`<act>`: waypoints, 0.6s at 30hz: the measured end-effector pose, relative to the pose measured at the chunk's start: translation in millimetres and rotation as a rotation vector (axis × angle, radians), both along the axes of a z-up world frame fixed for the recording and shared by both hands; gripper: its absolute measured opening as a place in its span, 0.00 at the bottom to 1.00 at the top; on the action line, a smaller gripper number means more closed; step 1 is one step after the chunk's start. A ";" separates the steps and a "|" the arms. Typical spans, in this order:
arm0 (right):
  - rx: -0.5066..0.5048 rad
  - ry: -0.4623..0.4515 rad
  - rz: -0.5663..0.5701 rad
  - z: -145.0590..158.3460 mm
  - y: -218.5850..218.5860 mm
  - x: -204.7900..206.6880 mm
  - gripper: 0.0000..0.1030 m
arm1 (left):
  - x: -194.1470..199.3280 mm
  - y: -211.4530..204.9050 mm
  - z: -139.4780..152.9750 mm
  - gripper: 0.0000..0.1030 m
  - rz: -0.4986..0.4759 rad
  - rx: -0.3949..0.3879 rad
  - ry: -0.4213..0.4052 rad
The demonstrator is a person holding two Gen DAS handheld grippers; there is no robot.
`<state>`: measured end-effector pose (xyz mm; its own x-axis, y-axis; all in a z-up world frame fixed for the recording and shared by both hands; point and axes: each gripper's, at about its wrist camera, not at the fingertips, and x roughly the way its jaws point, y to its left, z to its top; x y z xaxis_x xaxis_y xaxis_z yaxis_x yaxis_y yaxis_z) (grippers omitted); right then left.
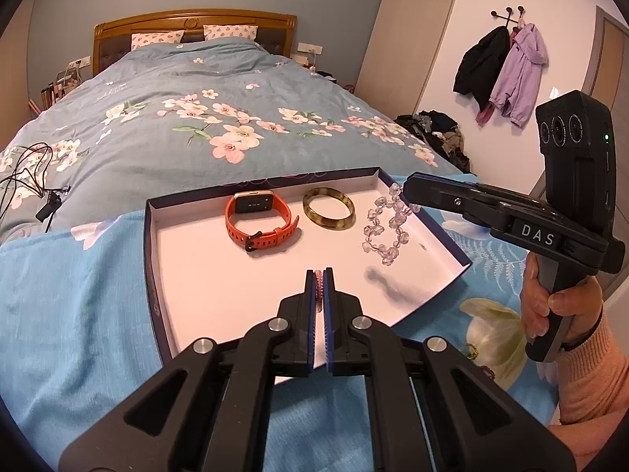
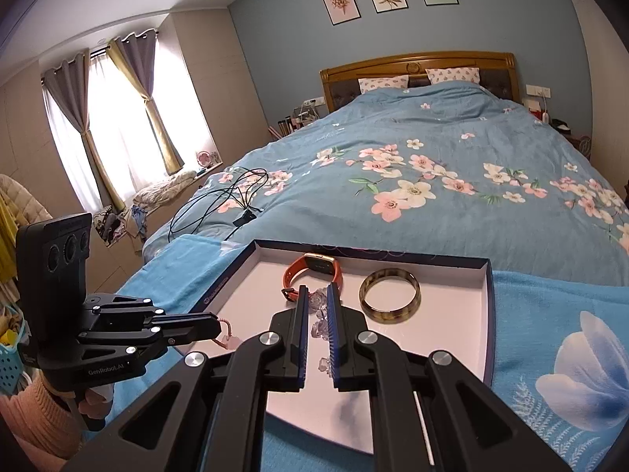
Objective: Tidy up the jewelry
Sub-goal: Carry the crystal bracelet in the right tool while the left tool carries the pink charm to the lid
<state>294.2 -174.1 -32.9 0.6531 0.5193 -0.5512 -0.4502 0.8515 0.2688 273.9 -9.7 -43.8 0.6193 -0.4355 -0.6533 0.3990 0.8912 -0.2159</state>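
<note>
A shallow white tray (image 1: 150,236) (image 2: 489,314) with a dark blue rim lies on a blue cloth at the foot of the bed. In it are an orange watch (image 1: 259,222) (image 2: 314,267) and a brown mottled bangle (image 1: 329,208) (image 2: 391,295). My left gripper (image 1: 319,273) (image 2: 215,324) is over the tray's near part, shut on a pink bead bracelet (image 1: 319,291) (image 2: 228,336). Over the tray's right side my right gripper (image 1: 407,188) (image 2: 317,289) is shut on a clear crystal bead bracelet (image 1: 387,228) (image 2: 319,328), which dangles below its tips.
The flowered blue bedspread (image 1: 236,110) stretches beyond the tray, with a black cable (image 1: 27,173) (image 2: 232,192) on its left. A small greenish trinket (image 1: 469,350) lies on the cloth right of the tray. Coats (image 1: 507,70) hang on the right wall above a clothes pile (image 1: 440,129).
</note>
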 end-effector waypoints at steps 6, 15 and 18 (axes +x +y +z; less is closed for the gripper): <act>0.017 0.026 -0.001 -6.7 3.6 11.3 0.07 | 11.0 -2.1 -5.8 0.04 0.009 0.012 0.014; 0.036 0.043 0.002 -11.9 8.1 22.0 0.07 | 27.0 -0.6 -13.7 0.04 0.017 -0.003 0.041; 0.028 0.075 -0.014 -20.3 3.1 28.1 0.07 | 30.0 -1.4 -16.6 0.04 0.019 0.002 0.043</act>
